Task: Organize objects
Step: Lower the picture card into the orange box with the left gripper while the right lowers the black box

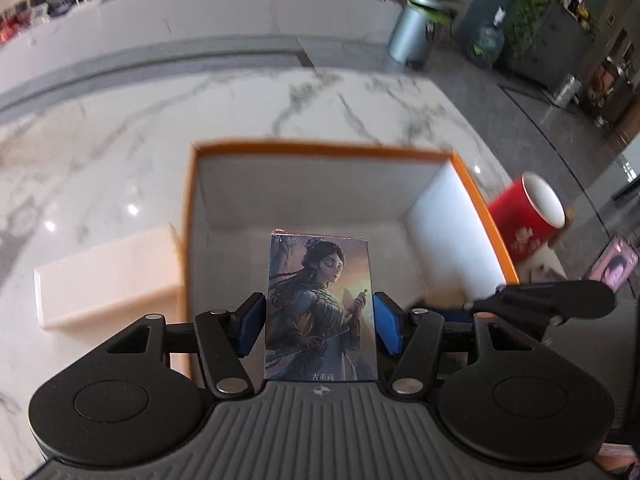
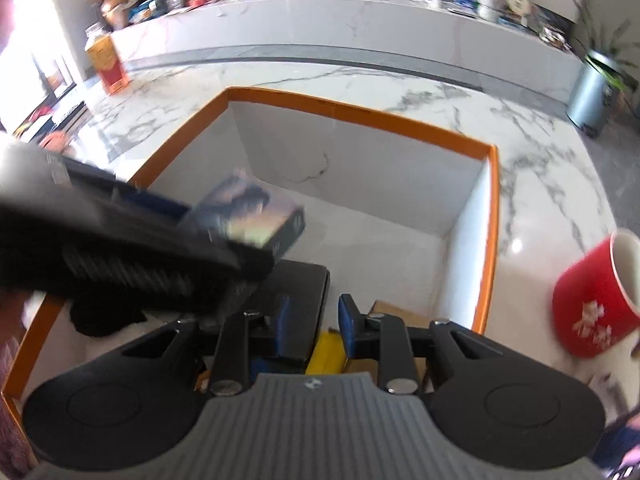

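Orange-rimmed box (image 1: 472, 184) directly below L gripper (image 1: 320, 320) clamping card pack (image 1: 320, 304) upright; R gripper (image 2: 310, 328) nearly closed, nothing gripped.

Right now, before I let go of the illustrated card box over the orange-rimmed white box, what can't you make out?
- Left wrist view: the illustrated card box hides the floor of the orange-rimmed white box beneath it.
- Right wrist view: the left gripper and motion blur cover that box's left half.
- Right wrist view: the right gripper partly hides the yellow item, the black flat item and the brown cardboard piece.
- Red mug: blurred, edge-cut.
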{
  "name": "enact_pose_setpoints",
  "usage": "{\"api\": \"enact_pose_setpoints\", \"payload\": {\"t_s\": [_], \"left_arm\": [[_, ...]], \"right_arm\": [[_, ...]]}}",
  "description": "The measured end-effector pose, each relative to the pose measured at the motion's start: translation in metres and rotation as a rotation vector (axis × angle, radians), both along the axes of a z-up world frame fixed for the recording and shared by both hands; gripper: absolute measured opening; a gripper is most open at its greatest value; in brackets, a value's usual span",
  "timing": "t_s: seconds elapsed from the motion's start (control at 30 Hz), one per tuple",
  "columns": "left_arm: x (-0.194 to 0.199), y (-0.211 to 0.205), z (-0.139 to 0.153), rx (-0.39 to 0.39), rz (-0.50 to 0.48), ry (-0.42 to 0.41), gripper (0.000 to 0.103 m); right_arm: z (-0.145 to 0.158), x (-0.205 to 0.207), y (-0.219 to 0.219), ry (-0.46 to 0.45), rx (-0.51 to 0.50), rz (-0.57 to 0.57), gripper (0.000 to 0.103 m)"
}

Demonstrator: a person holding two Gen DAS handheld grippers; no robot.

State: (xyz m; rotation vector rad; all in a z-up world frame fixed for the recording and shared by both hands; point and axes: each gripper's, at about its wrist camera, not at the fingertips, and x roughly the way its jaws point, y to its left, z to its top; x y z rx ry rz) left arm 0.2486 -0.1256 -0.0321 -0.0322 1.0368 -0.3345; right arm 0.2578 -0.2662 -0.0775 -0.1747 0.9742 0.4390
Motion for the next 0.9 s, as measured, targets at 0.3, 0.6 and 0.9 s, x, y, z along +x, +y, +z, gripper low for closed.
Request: {"api": "enact_pose_setpoints", "payload": {"t_s": [0.3,0.6,0.9], "left_arm": [[0.012,0.02,0.012,-0.059,0.056,-0.042,0.068],[0.021,0.042,0.013,-0.145,0.071,-0.033,0.067],[0.02,0.045,0.007,-0.182,0.063,-0.031,0.068]], "right_arm": [[-0.013,0.039,0.027,0.06,0.0,0.022,0.049],[-0.028,0.065,0.038,0.127,0.063,0.053,0.07],[-0.03,0.067,0.033,0.197,-0.021,0.045,0.066]]}}
